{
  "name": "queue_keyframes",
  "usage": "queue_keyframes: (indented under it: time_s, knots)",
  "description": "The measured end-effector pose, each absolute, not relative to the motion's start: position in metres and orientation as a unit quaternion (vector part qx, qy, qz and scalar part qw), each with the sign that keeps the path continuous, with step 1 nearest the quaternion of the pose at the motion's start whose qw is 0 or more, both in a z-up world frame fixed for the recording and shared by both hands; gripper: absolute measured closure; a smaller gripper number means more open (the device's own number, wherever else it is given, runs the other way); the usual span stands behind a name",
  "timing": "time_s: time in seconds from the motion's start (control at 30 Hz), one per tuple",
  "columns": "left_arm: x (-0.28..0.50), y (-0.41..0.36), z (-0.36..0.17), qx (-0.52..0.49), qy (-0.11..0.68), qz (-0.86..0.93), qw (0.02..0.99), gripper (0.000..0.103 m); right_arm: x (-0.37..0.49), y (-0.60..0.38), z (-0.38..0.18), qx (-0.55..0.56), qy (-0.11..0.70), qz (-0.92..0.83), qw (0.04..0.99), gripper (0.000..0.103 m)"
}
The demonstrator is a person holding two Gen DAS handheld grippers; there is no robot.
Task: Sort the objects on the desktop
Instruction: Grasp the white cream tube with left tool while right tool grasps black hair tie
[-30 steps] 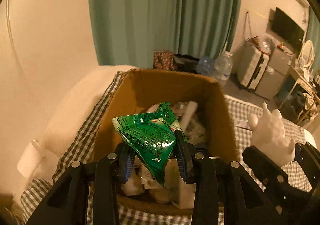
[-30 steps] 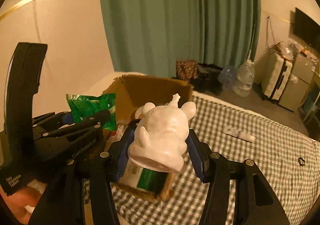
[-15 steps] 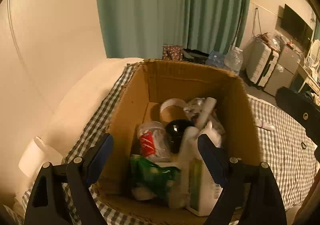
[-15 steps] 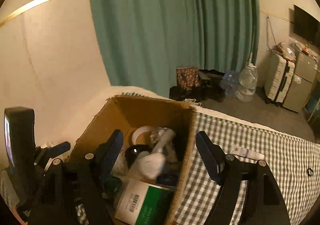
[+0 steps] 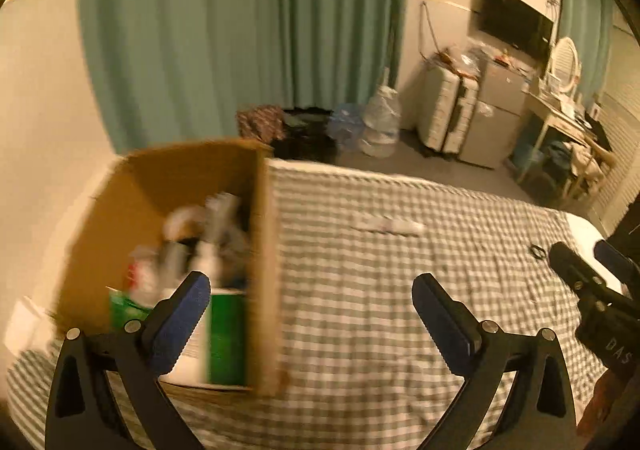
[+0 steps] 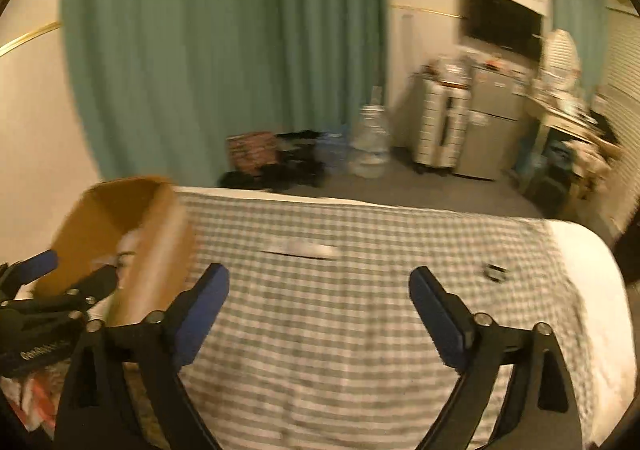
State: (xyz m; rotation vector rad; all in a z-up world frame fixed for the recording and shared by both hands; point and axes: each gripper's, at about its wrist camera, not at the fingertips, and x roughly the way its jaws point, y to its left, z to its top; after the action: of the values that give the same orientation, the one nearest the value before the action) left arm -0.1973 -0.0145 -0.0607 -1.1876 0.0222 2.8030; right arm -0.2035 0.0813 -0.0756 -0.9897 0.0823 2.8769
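While both tools swing away from the box (image 5: 262,250), the step in hand looks like the reach for the next loose things on the bed (image 5: 360,290), and it goes best if each tool picks one target and squares up before it drops. The left tool (image 5: 311,300) has its jaws opening, near their widest, with nothing between the blue pads; the right tool (image 6: 319,300) is likewise opening and empty. A flat white strip (image 6: 298,249) lies on the checked cover ahead of the right tool, a little left of its centre line and well apart from the fingertips. A small dark ring (image 6: 495,273) sits near the right finger, beyond and just outside it, close to the bed's white edge. From the left wrist view the strip (image 5: 386,227) is ahead and right of centre, and the ring (image 5: 538,251) is close to the right tool. The strip lies flat, so a low, shallow approach across its short side should help. The box, already holding blurred items, stands at the left.
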Motion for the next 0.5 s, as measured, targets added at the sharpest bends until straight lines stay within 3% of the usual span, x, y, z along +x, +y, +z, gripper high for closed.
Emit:
queue_keyframes:
  time_s: [0.23,0.5]
  knots:
    - [-0.235,0.050,-0.112,-0.442,-0.003,0.896,0.041,0.000,-0.192,0.206,-0.130,-0.343,0.105,0.919,0.162,0.008]
    - [-0.306,0.087,-0.177,-0.480,-0.003,0.877,0.007,0.000,-0.231,0.282,-0.201,-0.368,0.183,0.892,0.191,0.009]
